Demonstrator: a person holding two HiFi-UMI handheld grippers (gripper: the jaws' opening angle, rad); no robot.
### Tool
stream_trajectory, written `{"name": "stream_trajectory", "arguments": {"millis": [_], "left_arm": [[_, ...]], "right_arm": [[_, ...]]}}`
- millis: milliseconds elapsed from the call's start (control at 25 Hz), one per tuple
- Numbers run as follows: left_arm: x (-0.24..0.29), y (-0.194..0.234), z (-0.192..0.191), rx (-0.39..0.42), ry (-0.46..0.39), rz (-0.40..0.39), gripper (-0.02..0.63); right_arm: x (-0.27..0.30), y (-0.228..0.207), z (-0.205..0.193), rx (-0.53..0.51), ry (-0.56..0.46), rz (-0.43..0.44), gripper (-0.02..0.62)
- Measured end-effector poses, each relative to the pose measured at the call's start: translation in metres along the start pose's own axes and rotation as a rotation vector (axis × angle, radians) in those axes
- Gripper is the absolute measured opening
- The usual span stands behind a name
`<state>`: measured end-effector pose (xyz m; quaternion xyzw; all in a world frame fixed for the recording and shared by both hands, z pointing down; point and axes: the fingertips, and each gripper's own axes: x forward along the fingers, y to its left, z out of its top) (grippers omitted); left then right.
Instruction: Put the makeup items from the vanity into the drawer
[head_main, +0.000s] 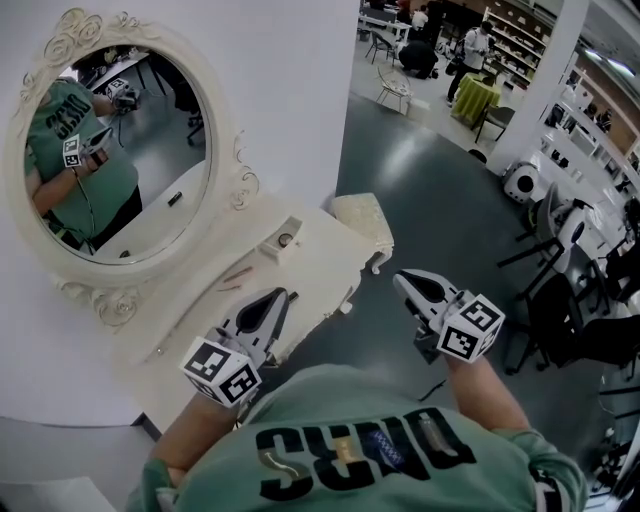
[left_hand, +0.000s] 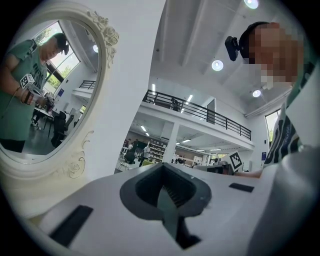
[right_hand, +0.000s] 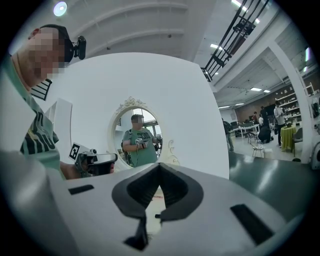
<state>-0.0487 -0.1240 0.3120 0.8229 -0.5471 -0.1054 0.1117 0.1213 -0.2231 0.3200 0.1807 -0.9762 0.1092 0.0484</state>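
Head view, with both gripper views. A white wall panel (head_main: 290, 90) stands on a dark green floor (head_main: 430, 200); people and furniture fill the hall far behind.

Against the panel stands the white vanity (head_main: 310, 262). It carries an oval mirror (head_main: 120, 150) in an ornate white frame, whose glass reflects the person in the green shirt (head_main: 350, 440).

A white stool (head_main: 362, 222) stands on the floor just beside the vanity's far end.

The left gripper (head_main: 278, 296) hangs over the vanity's near front edge. Its jaws are closed together with nothing between them, as the left gripper view shows (left_hand: 162, 172).

The right gripper (head_main: 402, 279) is held over the floor, well apart from the vanity. Its jaws are likewise pressed together and empty (right_hand: 159, 169).

The makeup items lie on the vanity top, between the mirror and the left gripper. They are a small square case (head_main: 285, 240) with a round centre near the mirror frame, and thin pencil-like sticks (head_main: 238, 272) nearer the gripper. Neither gripper touches them.
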Motion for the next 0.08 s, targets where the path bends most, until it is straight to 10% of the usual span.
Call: {"name": "stream_trajectory", "arguments": {"millis": [80], "left_arm": [[0.0009,0.0003,0.0,-0.001,-0.001,-0.001,0.003]], "right_arm": [[0.001,-0.0003,0.001,-0.002,-0.001,0.002,0.009]]}}
